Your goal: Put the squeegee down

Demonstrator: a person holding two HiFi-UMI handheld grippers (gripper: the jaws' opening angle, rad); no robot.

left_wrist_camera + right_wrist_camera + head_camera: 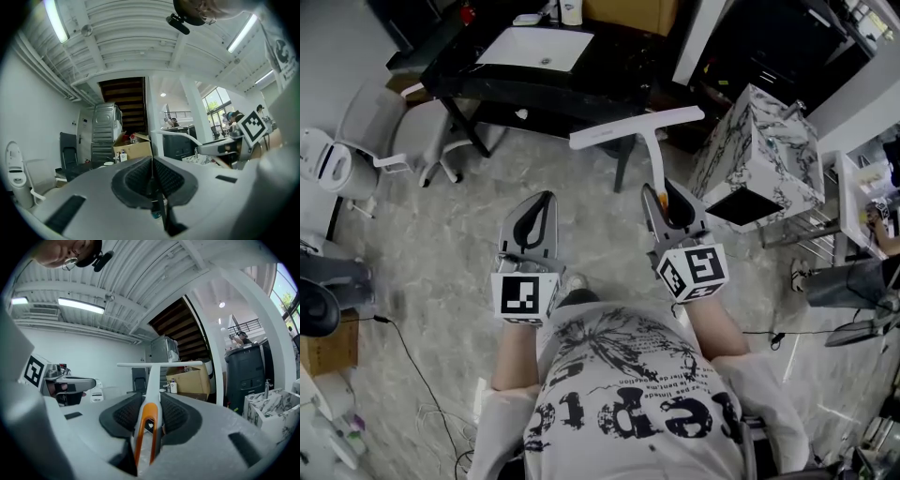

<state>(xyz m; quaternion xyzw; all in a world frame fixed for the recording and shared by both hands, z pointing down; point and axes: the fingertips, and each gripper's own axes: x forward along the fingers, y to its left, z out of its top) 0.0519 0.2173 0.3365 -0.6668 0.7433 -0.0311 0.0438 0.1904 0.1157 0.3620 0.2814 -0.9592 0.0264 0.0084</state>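
Right gripper (661, 199) clamps the handle of the white-and-orange plastic T-shaped squeegee (636, 127), stem pointing ahead toward the black table (609, 75), blade crosswise in mid-air; left gripper (546, 202) alongside, closed, empty.

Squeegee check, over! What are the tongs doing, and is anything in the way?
Right tongs shut on squeegee handle, blade forward, off the floor. Left tongs shut, empty. Black table ahead, not touching.
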